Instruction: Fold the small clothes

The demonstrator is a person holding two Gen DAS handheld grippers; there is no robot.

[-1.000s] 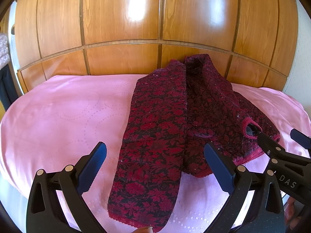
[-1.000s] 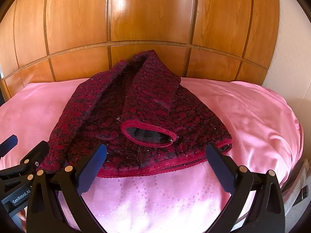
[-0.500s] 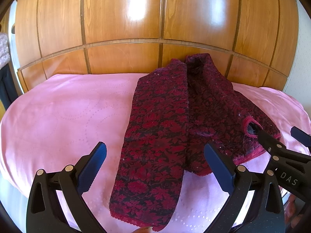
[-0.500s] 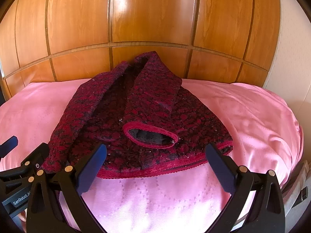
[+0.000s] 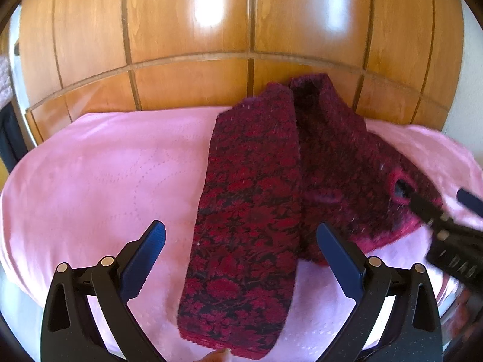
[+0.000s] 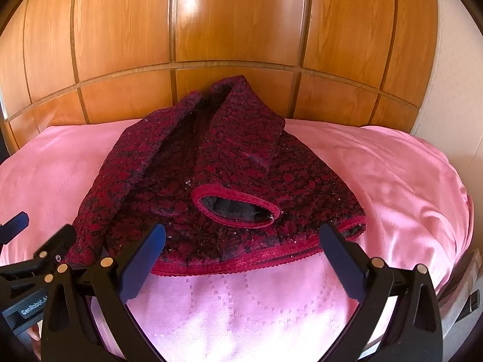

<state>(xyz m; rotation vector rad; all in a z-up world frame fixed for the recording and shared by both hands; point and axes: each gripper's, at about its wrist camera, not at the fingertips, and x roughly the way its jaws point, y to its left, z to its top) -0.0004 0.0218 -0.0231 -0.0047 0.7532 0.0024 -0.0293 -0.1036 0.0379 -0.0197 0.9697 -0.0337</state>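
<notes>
Garment (image 5: 250, 211): dark red floral, lying partly folded on pink bedspread (image 5: 99, 181), collar end against wooden headboard (image 5: 187, 30). One sleeve laid lengthwise toward near edge; other cuff opening (image 6: 238, 208) facing right-hand tool. Left gripper (image 5: 241, 256): fingers spread wide, empty, above sleeve. Right gripper (image 6: 241, 259): fingers spread wide, empty, just short of hem (image 6: 256, 261).
</notes>
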